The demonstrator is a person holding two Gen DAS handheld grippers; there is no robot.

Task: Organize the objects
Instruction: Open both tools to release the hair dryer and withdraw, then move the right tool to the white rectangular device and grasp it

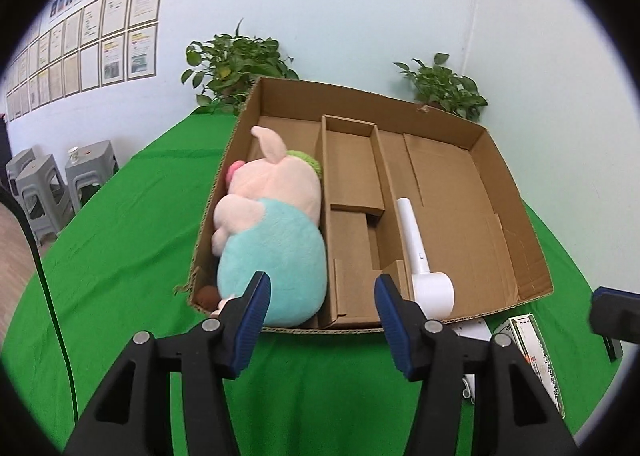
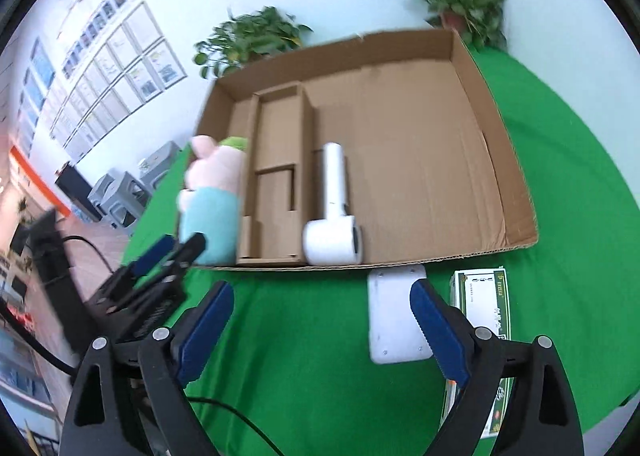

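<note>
**Two items boxed, two left on the cloth**

I read the task as about half done. The plush pig [image 1: 272, 232] lies in the left compartment of the cardboard box [image 2: 496, 160], and the white hair dryer [image 2: 334, 224] lies mid-box, head at the near wall. Left out: a white flat device [image 2: 394, 316] and a green-printed carton [image 2: 482, 296], near of the box.

My right gripper [image 2: 322, 326] gapes wide and empty, its right pad overlapping the device. My left gripper [image 1: 322, 310] is partly spread, empty, just near of the pig.
</note>
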